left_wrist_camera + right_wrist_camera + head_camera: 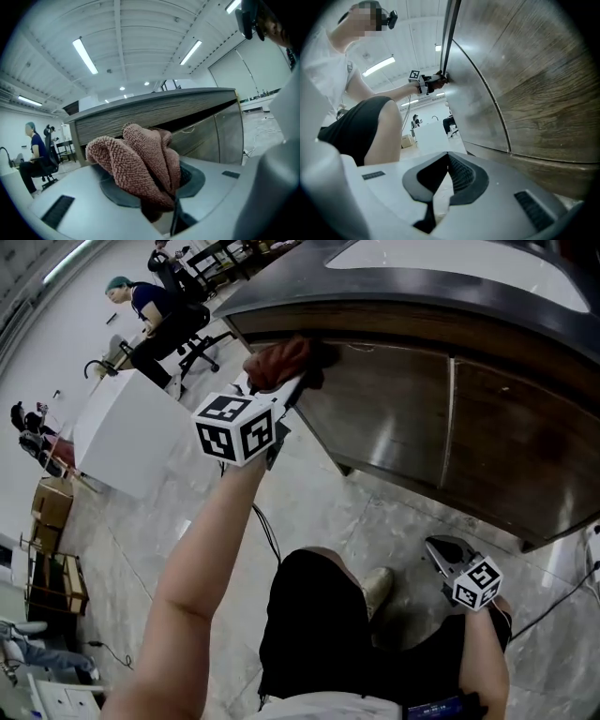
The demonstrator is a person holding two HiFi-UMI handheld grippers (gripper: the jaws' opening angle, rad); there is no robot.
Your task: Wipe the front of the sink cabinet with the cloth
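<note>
A reddish-brown cloth is bunched in my left gripper, which is shut on it and raised to the top left corner of the sink cabinet front. The cloth touches the dark wood just under the grey countertop. In the left gripper view the cloth bulges out of the left gripper, with the cabinet behind it. My right gripper hangs low near the floor, shut and holding nothing. From the right gripper the cabinet front rises to the distant cloth.
A white block-shaped unit stands left of the cabinet. Behind it a person sits on an office chair. A cable runs over the tiled floor by my legs. Cardboard boxes stand at the far left.
</note>
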